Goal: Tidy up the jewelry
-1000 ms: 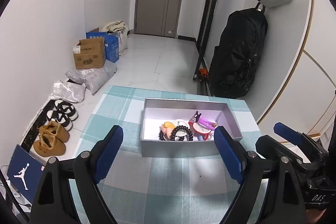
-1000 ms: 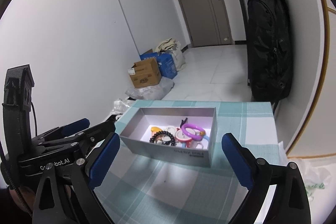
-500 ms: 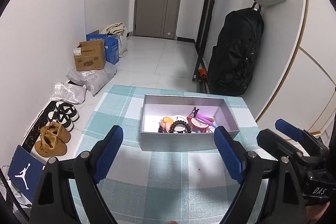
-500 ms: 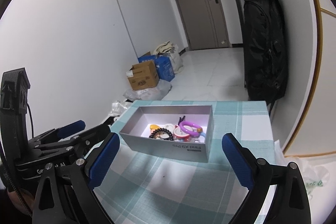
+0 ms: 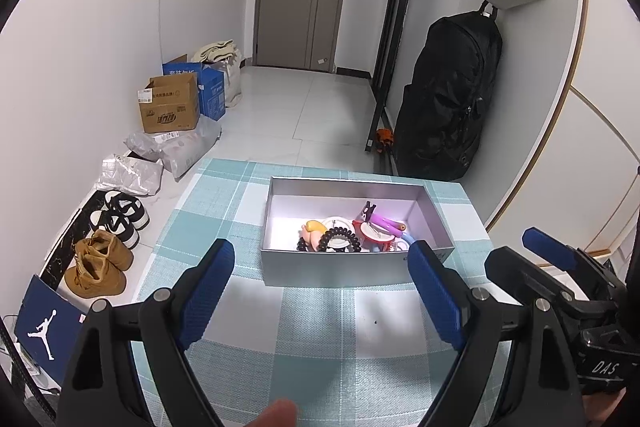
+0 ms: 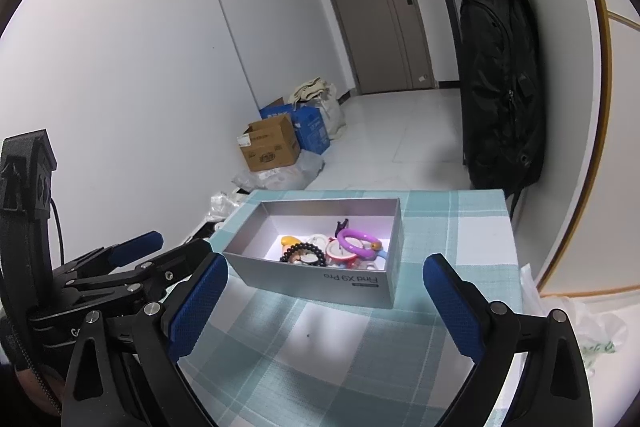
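A silver box (image 5: 340,269) stands on the checked tablecloth (image 5: 320,331); it also shows in the right wrist view (image 6: 320,285). Inside lie a black bead bracelet (image 5: 340,239), a purple bangle (image 6: 357,239), a red-rimmed round piece (image 5: 374,233) and a yellow and pink figure (image 5: 314,231). My left gripper (image 5: 326,293) is open and empty, just short of the box's near wall. My right gripper (image 6: 324,311) is open and empty, in front of the box. Each gripper shows in the other's view, the right gripper (image 5: 560,279) at the right and the left gripper (image 6: 132,263) at the left.
The table's edge drops off at the left to shoes (image 5: 100,263) and a blue shoe box (image 5: 44,331). Cardboard boxes (image 5: 170,105) and bags sit by the left wall. A black backpack (image 5: 448,107) hangs beyond the table at the right. A white plastic bag (image 6: 580,327) lies at the right.
Both grippers have drawn back and up a little from the box, which looks smaller and farther than a second ago. Both stay open. A fingertip now shows at the left view's bottom edge.
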A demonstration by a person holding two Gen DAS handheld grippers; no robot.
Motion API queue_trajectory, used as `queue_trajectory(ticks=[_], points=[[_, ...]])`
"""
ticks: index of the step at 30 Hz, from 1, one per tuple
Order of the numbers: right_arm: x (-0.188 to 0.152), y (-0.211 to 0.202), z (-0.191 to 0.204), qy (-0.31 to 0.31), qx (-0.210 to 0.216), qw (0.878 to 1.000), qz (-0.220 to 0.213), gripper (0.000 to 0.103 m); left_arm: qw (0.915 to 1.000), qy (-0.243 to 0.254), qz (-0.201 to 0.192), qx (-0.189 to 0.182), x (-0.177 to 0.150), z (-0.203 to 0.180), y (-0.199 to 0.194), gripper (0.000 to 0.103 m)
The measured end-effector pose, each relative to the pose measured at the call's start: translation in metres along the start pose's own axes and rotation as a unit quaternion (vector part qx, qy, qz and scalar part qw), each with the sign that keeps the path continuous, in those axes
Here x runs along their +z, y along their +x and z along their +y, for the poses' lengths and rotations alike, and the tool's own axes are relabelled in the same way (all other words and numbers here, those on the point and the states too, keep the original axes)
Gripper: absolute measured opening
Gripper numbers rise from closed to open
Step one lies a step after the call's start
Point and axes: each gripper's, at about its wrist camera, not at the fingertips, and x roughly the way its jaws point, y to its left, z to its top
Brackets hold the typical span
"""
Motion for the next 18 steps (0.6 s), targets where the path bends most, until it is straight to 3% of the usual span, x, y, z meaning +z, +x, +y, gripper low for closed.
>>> queue_trajectory(ticks=[18], points=[[-0.0038,0.0011,0.0003,-0.003,0.0,1.0,0.008,0.099,0.9999,0.006,-0.007,-0.008,0.0024,0.0001,-0.0018,0.085]])
